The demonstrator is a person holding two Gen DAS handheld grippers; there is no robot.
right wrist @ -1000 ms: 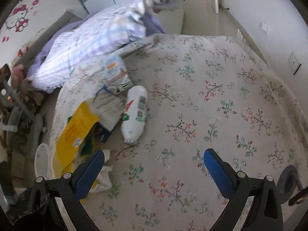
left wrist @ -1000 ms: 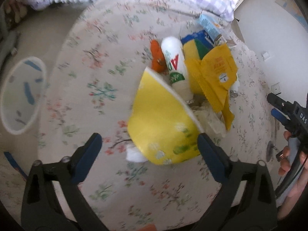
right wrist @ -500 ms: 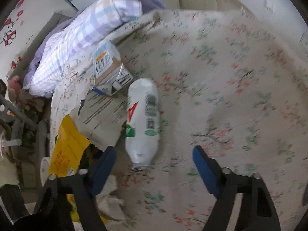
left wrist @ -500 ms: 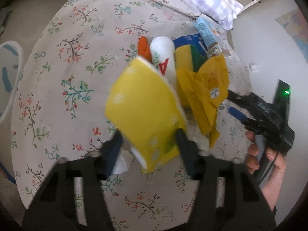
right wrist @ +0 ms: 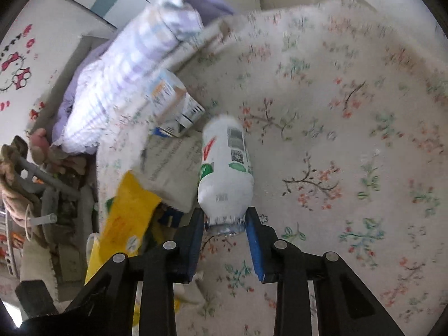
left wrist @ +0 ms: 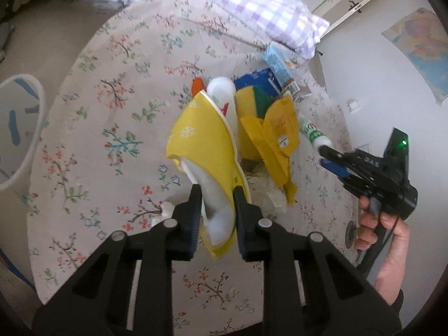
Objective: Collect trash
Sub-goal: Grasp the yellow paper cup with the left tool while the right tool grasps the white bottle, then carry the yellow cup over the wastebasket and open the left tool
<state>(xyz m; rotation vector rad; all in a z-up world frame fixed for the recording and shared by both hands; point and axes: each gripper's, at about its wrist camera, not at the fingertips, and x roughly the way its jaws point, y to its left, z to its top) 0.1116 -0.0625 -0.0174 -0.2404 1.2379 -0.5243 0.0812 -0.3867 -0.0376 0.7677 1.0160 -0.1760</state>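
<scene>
My left gripper [left wrist: 217, 197] is shut on a yellow-and-white paper wrapper [left wrist: 207, 151] and holds it lifted above the floral bedspread [left wrist: 112, 140]. My right gripper [right wrist: 225, 218] is shut on the neck end of a white plastic bottle [right wrist: 225, 168] that lies on the bedspread; it also shows in the left wrist view [left wrist: 333, 159]. The trash pile holds a yellow torn bag [left wrist: 277, 134], a second white bottle [left wrist: 222, 95], an orange item [left wrist: 197, 85], a blue packet [left wrist: 254, 79] and a milk carton [right wrist: 173, 103].
A white bin [left wrist: 19, 128] stands on the floor left of the bed. A purple checked pillow [left wrist: 224, 2] lies at the head of the bed. Crumpled tissue [left wrist: 266, 187] lies under the yellow bag. Grey printed paper [right wrist: 170, 170] lies beside the bottle.
My left gripper closed on the yellow wrapper and lifted it. My right gripper moved in to the white bottle and closed on its neck end.
</scene>
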